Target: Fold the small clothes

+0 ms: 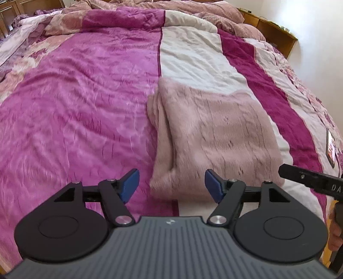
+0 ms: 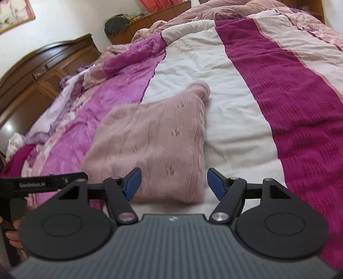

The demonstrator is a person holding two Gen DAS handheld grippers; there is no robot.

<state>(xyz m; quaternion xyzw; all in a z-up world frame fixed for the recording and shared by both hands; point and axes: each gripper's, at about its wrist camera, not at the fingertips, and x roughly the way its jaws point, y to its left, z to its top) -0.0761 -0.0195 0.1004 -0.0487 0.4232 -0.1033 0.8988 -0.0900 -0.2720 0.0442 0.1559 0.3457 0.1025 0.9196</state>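
A folded pale pink knit sweater [image 1: 214,133] lies flat on the bed, on the white stripe next to the magenta one. It also shows in the right wrist view [image 2: 154,141]. My left gripper [image 1: 170,186] is open and empty, just short of the sweater's near left corner. My right gripper [image 2: 173,184] is open and empty, just short of the sweater's near right corner. The right gripper's black body shows at the right edge of the left wrist view [image 1: 310,182]; the left one shows at the left edge of the right wrist view [image 2: 38,184].
The bedspread [image 1: 85,107] has magenta, white and dark crimson stripes. A rumpled pink blanket [image 1: 193,10] lies at the far end. A phone [image 1: 331,150] lies near the bed's right edge. A dark wooden headboard [image 2: 32,75] stands at left.
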